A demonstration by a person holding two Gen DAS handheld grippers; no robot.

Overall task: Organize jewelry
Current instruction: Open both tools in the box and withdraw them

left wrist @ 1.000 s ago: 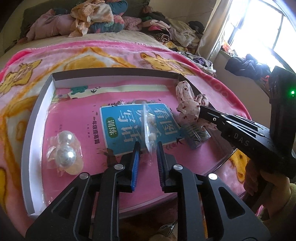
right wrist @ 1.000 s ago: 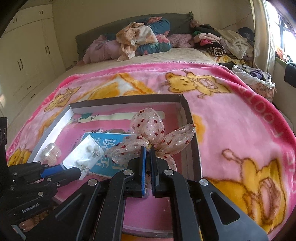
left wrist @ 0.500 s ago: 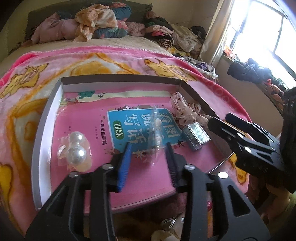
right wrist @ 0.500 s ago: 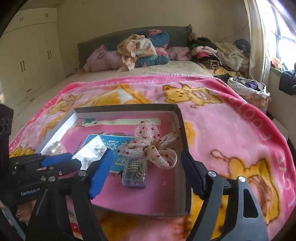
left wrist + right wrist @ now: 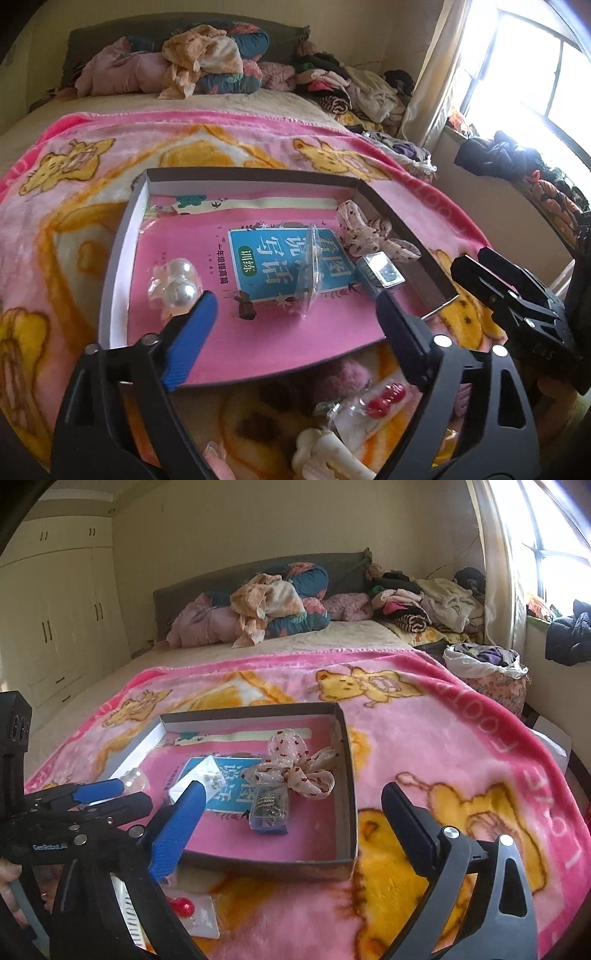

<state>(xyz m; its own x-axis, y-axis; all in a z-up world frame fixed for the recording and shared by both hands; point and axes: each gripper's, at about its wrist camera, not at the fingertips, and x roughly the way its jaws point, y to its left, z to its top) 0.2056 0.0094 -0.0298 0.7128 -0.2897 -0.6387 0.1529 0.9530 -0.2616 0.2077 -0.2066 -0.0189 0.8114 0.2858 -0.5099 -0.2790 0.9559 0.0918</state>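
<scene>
A shallow grey box [image 5: 110, 273] [image 5: 347, 760] lined with a pink booklet lies on the pink blanket. In it are a packet of large pearl earrings [image 5: 177, 288], a clear earring bag [image 5: 310, 273] [image 5: 207, 779], a spotted fabric bow [image 5: 369, 232] [image 5: 295, 768] and a small clear case of jewelry [image 5: 380, 269] [image 5: 269, 808]. My left gripper [image 5: 295, 325] is open and empty, hanging above the box's near edge. My right gripper [image 5: 295, 819] is open and empty, pulled back from the box's near right corner.
More packets lie on the blanket in front of the box: one with red beads [image 5: 384, 398] [image 5: 184, 906] and a white piece [image 5: 321, 454]. Piled clothes [image 5: 266, 605] sit at the bed's head. A window [image 5: 535, 74] and a wardrobe [image 5: 55, 620] flank the bed.
The left gripper let go of the clear earring bag and the right let go of the bow. Both opened wide and pulled back and up from the box.
</scene>
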